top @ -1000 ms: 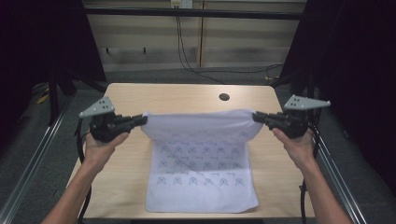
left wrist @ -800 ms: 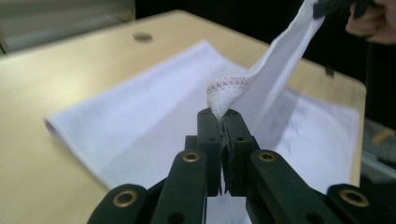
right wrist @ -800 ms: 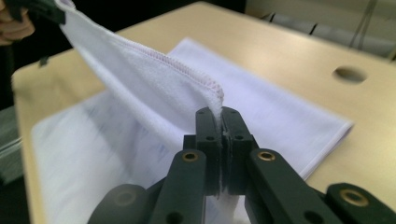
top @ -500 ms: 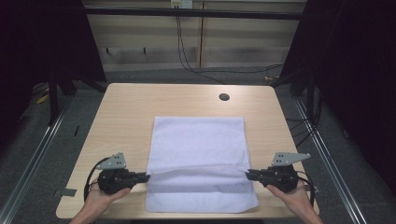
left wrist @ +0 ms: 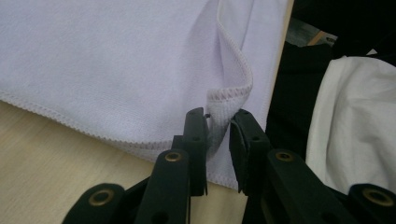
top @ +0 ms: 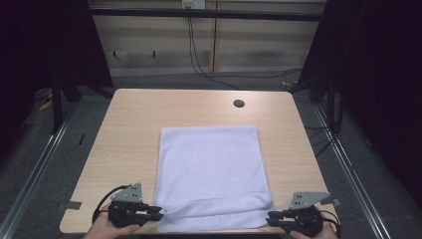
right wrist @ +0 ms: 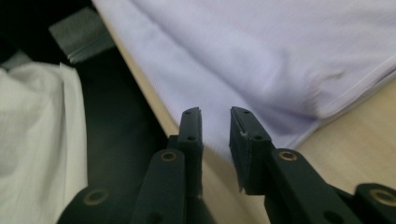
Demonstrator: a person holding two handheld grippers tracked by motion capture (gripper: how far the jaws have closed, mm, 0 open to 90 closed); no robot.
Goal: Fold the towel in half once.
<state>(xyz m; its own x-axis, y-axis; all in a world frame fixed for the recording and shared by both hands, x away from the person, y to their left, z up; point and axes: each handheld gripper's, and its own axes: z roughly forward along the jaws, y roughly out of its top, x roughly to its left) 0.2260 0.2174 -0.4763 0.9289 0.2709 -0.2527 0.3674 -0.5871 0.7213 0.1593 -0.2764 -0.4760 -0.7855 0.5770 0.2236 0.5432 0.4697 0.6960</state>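
Dark surroundings frame a light wood table (top: 129, 134) with a small round hole (top: 239, 103) near its far edge; cables trail along the floor behind it, and metal rails run down both sides.

Left side: the left gripper (top: 155, 213) lies low at the table's near left corner, held in the person's left hand (top: 107, 228), its grey plate on top. Its jaws have just been opening. In the left gripper view the two black jaws stand slightly apart with a stitched corner of the white cloth (left wrist: 140, 65) between them; a gap shows on either side of the hem, so the pads no longer press on the fabric. The corner curls up from the cloth below it.

Centre: the white cloth (top: 209, 164) lies flat in the middle of the table, folded over on itself, its far edge straight and square to the table. Along the near edge the upper layer sits rumpled, forming a raised roll that runs from one gripper towards the other.

Right side: the right gripper (top: 271, 216) rests at the near right corner of the table, just beside the cloth's near right corner. Its jaws have also just been opening. In the right gripper view they stand slightly apart, with the cloth's edge (right wrist: 261, 79) lying just beyond the tips and nothing clamped between them.
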